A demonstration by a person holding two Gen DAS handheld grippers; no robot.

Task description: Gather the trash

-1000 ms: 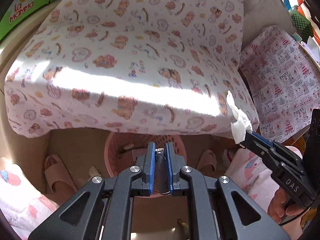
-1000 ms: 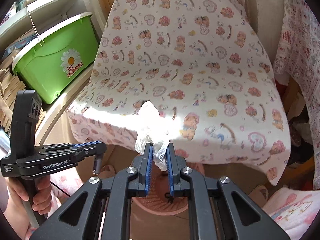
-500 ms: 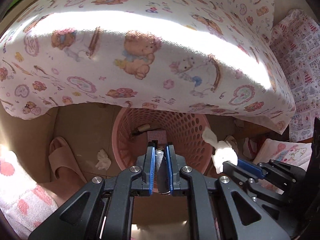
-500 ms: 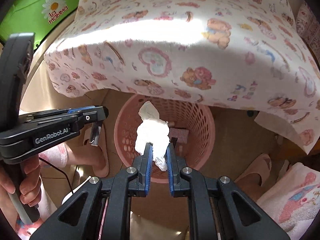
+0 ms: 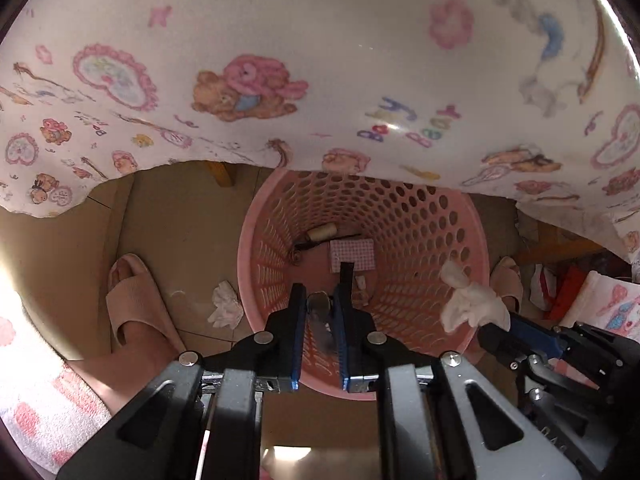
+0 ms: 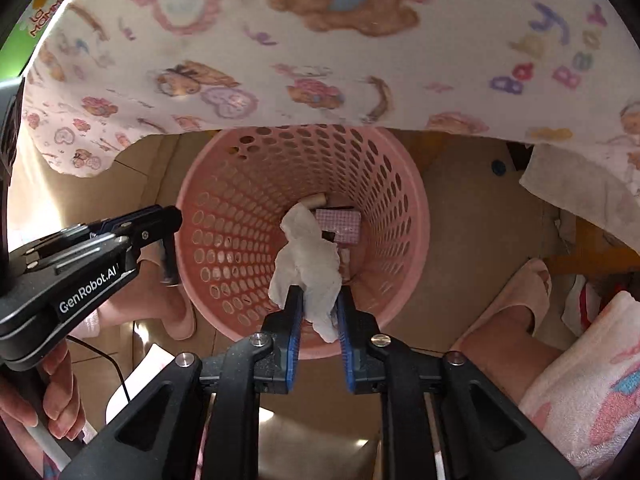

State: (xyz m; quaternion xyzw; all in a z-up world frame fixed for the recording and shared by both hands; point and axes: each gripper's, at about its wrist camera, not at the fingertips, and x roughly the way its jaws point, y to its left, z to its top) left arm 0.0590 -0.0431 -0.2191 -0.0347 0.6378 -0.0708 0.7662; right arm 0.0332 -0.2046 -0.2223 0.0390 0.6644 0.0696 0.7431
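A pink perforated basket (image 5: 432, 240) (image 6: 224, 216) stands on the floor under a teddy-print cloth. My left gripper (image 5: 320, 300) is shut on a small dark object (image 5: 320, 312) above the basket's near rim. My right gripper (image 6: 318, 300) is shut on a crumpled white tissue (image 6: 308, 264) above the basket's opening; the tissue also shows in the left wrist view (image 5: 468, 304). A pink checked packet (image 6: 338, 224) and a small beige roll (image 5: 322, 234) lie in the basket's bottom. Another crumpled tissue (image 5: 226, 306) lies on the floor left of the basket.
The teddy-print cloth (image 5: 320, 72) overhangs the far side of the basket. Pink slippers on feet (image 5: 132, 304) (image 6: 516, 304) stand on either side. A green box (image 6: 36, 12) is at the far left. Red and white clutter (image 5: 560, 284) lies at the right.
Both grippers have moved down and closer to the basket, now over its opening. Each still holds its object.
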